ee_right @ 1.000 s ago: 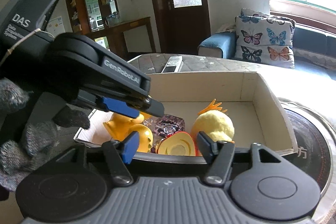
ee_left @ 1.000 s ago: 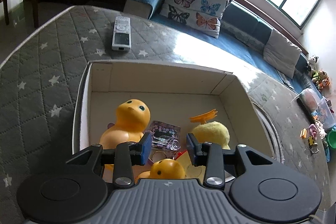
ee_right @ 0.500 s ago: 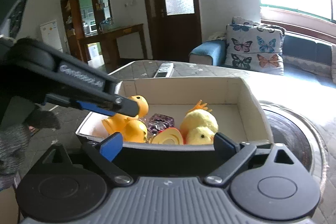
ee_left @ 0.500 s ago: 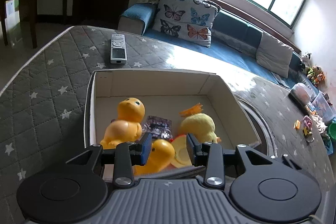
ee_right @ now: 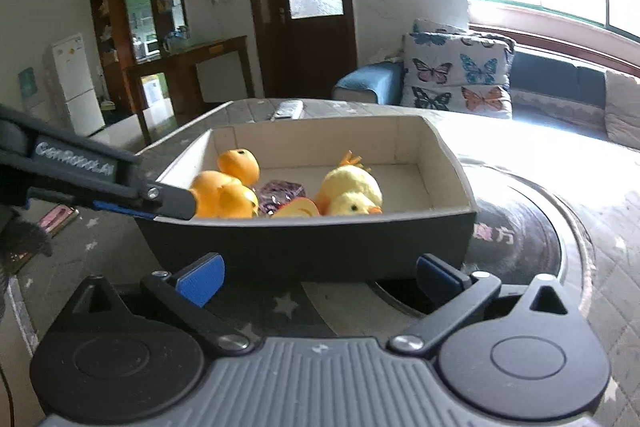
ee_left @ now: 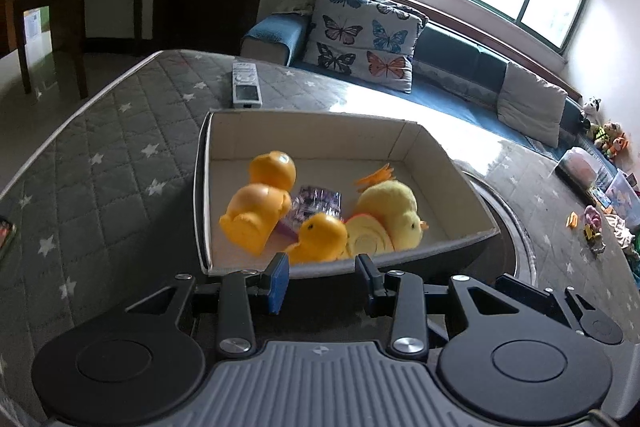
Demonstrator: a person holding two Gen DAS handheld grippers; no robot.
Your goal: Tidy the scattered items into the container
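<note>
Grey star-quilted desk [ee_left: 100, 163] carries an open box [ee_left: 320, 131], dark outside and cream inside, holding a large orange plastic duck [ee_left: 260, 203] at the left, a smaller orange duck [ee_left: 320, 237] at the near wall, a purple-printed clear packet [ee_left: 318, 197] between them, and a yellow plush chick [ee_left: 394, 211] with an orange crest at the right. A white remote [ee_left: 247, 85] lies beyond the box near a butterfly-print cushion [ee_left: 362, 39]. Left gripper [ee_left: 322, 277] and right gripper [ee_right: 318, 277] both sit just short of the box, jaws released and empty; the left one's arm reads "GenRobot.AI".
</note>
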